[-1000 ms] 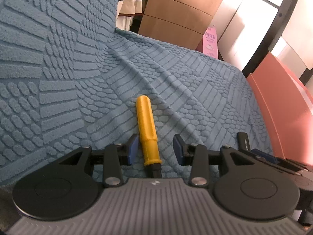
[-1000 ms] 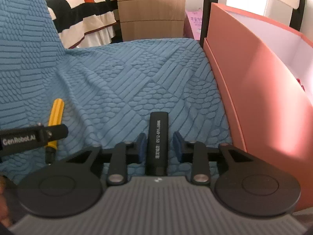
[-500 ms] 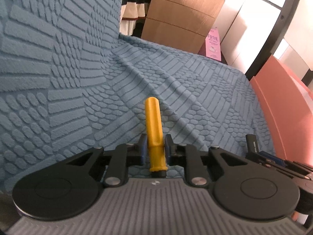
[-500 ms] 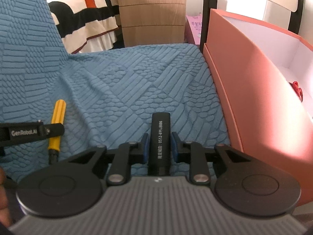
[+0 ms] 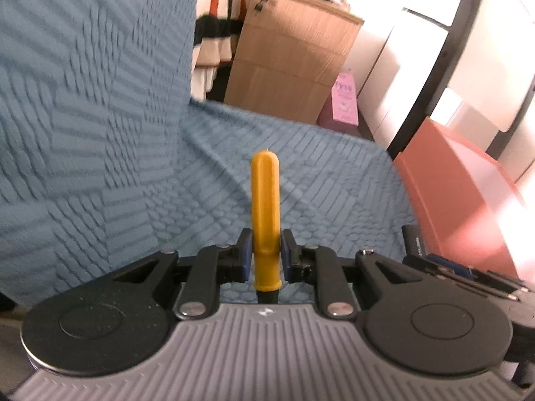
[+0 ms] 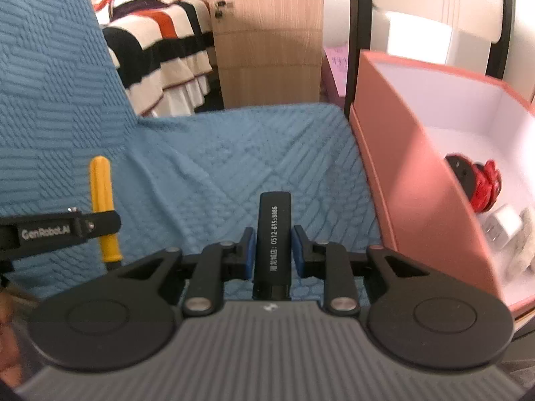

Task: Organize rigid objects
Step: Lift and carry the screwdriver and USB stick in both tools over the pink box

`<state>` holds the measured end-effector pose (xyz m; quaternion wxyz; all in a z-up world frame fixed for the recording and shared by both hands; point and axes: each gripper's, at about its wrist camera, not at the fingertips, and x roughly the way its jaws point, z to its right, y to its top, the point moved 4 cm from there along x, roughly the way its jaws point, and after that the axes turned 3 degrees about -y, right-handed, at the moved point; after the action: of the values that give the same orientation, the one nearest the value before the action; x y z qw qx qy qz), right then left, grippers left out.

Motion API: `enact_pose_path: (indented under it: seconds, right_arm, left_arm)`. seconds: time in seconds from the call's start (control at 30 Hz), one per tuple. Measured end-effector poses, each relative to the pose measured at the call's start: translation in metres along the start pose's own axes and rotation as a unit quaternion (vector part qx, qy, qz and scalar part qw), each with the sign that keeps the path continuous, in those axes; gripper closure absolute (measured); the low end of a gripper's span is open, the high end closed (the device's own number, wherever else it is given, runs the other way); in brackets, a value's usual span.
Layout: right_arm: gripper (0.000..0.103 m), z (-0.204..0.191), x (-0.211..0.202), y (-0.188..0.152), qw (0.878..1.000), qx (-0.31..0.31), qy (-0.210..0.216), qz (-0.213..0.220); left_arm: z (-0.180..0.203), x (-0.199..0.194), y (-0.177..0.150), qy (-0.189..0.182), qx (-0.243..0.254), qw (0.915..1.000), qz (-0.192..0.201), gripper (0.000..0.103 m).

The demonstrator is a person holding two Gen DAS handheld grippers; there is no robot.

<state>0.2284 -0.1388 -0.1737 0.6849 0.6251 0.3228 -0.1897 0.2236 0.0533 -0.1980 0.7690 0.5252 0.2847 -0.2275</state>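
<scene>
My left gripper (image 5: 265, 250) is shut on a yellow-handled screwdriver (image 5: 265, 207) and holds it above the blue textured sofa cover (image 5: 133, 183). The screwdriver also shows in the right wrist view (image 6: 102, 200), held by the left gripper's finger (image 6: 67, 229). My right gripper (image 6: 272, 250) is shut on a black stick with white print (image 6: 272, 234), lifted above the cover. An open salmon-pink box (image 6: 401, 167) stands to the right, and it also shows in the left wrist view (image 5: 451, 183).
Inside the box lie a red and black object (image 6: 478, 183) and a white adapter (image 6: 501, 227). A wooden cabinet (image 6: 267, 43), a striped bed (image 6: 160, 40) and a black pole (image 6: 356, 33) stand behind the sofa.
My left gripper closed on the screwdriver and lifted it off the cover. My right gripper closed on the black stick and rose with it; the inside of the box came into view.
</scene>
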Motion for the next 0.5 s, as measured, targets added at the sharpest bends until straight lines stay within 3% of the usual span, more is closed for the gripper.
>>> enact_pose_path:
  seconds: [0.5]
  right_arm:
    - [0.077,0.006,-0.083,0.042,0.997,0.000,0.019,0.076]
  left_arm:
    - [0.036,-0.077,0.031,-0.054,-0.010,0.9977,0.040,0.082]
